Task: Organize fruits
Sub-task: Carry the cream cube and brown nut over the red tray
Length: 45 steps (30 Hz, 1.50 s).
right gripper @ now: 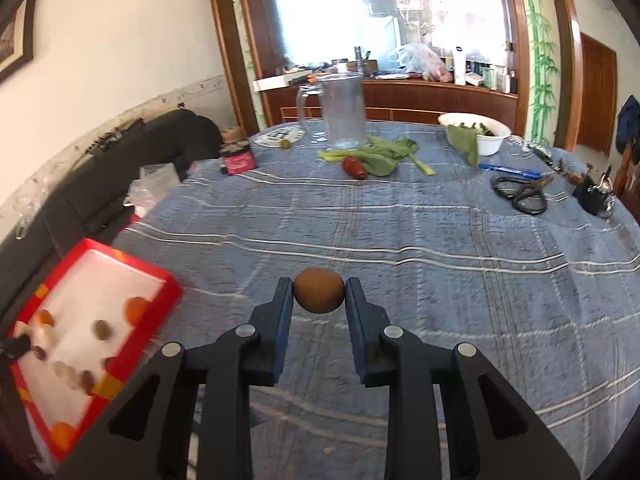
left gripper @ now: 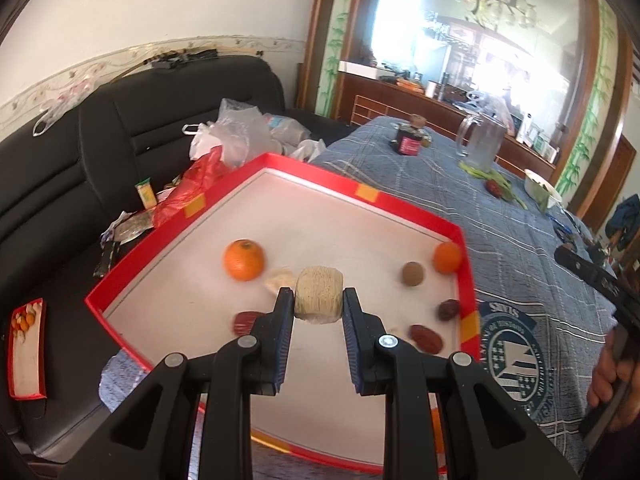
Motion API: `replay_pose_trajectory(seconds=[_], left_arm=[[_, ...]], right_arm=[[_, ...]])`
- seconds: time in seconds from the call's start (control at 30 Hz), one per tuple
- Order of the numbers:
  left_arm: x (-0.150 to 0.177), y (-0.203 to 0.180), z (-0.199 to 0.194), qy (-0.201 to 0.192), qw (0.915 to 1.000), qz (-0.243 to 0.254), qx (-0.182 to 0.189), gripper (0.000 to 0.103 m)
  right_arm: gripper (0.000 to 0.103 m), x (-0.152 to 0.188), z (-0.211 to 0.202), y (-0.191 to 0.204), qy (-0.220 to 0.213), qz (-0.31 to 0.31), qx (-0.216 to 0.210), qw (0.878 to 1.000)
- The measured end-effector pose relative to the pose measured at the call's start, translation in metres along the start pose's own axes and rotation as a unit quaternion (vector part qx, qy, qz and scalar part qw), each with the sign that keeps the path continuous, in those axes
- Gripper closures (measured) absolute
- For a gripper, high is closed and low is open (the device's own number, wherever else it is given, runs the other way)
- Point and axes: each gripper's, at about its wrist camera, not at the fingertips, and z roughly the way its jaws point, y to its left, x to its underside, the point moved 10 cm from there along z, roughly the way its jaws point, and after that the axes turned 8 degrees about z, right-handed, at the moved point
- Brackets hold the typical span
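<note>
My left gripper [left gripper: 319, 300] is shut on a pale beige ribbed round piece [left gripper: 319, 294], held above the red-rimmed white tray [left gripper: 400, 202]. In the tray lie an orange [left gripper: 244, 260], a second orange [left gripper: 447, 257] in the right corner, a brown kiwi [left gripper: 413, 274] and three dark red dates [left gripper: 426, 338]. My right gripper [right gripper: 319, 294] is shut on a brown kiwi [right gripper: 319, 290], held above the blue checked tablecloth [right gripper: 440, 240]. The tray [right gripper: 168, 292] lies to its left in the right wrist view. A red date [right gripper: 355, 167] lies far back on the cloth.
A clear jug [right gripper: 344, 112], green leaves [right gripper: 384, 156], a white bowl [right gripper: 480, 136], a dark jar [right gripper: 239, 158], scissors [right gripper: 520, 196] and a pen stand at the table's far side. A black sofa [left gripper: 60, 184] with plastic bags and a small snack tray [left gripper: 26, 352] lies left.
</note>
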Motion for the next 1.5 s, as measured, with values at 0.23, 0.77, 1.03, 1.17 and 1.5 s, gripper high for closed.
replay_pose_trajectory(seconds=[0.23,0.77,1.03,1.17,1.5], left_arm=[[0.004,0.013,-0.001,-0.001,0.9999,-0.001,-0.015,0.080],[0.012,0.008,0.013,0.014,0.9988,0.028,-0.037,0.080],[0.009,0.004,0.016,0.012,0.9981,0.039,-0.048,0.079],[0.009,0.001,0.019,0.013,0.9978,0.043,-0.050,0.079],[0.008,-0.003,0.022,0.017,0.9973,0.045,-0.055,0.079]], right_arm=[[0.074,0.036,-0.020,0.092,0.028,-0.041,-0.099,0.994],[0.074,0.089,0.019,0.183,0.112,-0.078,-0.160,0.978],[0.074,0.101,0.039,0.181,0.143,-0.067,-0.161,0.974],[0.074,0.105,0.041,0.180,0.146,-0.074,-0.159,0.974],[0.074,0.105,0.040,0.177,0.145,-0.072,-0.168,0.972]])
